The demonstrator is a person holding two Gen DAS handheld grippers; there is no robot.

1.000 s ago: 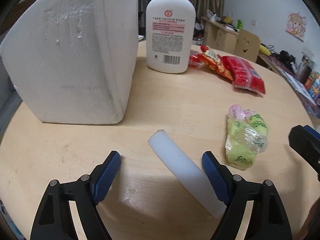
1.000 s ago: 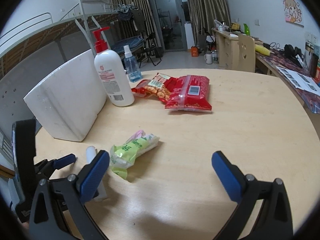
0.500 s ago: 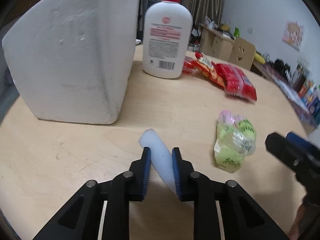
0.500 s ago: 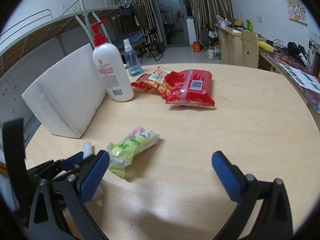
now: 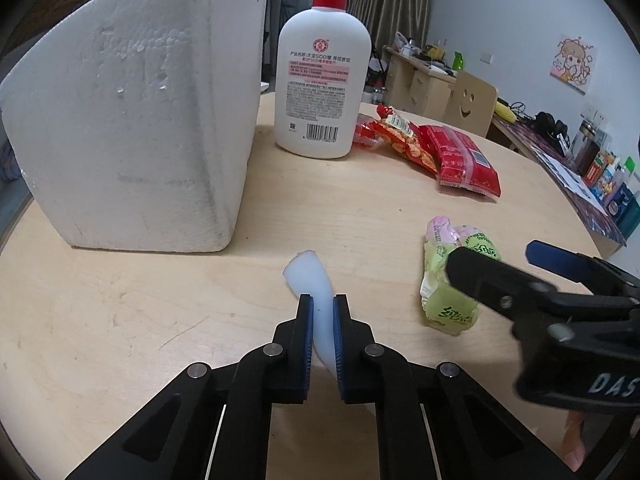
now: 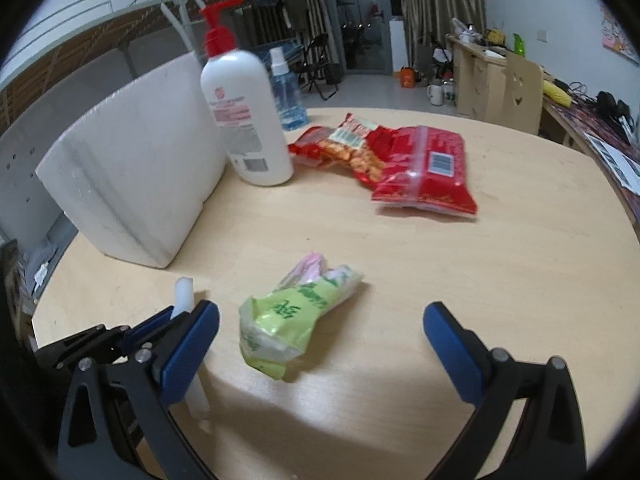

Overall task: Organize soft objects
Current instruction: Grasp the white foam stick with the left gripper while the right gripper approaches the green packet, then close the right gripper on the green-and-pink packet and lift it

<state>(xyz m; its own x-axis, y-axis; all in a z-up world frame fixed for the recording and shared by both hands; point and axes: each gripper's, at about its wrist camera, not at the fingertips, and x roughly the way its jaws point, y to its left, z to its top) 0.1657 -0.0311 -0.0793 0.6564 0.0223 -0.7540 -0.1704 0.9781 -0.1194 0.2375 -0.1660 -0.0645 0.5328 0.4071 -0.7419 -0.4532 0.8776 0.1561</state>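
Note:
My left gripper [image 5: 320, 312] is shut on a white foam strip [image 5: 310, 276] and holds it tilted up off the round wooden table [image 5: 120, 312]; the strip also shows in the right wrist view [image 6: 183, 294]. A green and pink soft packet [image 6: 296, 316] lies on the table in front of my right gripper [image 6: 320, 340], which is open and empty, its jaws on either side of the packet's near end. The packet [image 5: 444, 264] and the right gripper [image 5: 520, 280] also show in the left wrist view.
A big white styrofoam block [image 5: 132, 120] stands at the left. A white lotion pump bottle [image 5: 322, 80] stands behind it, with a blue spray bottle [image 6: 286, 96] further back. Red snack bags [image 6: 400, 164] lie beyond the packet. The table edge curves at the right.
My left gripper closed on the foam strip and lifted its far end off the table. My right gripper moved forward and left toward the green packet, staying open.

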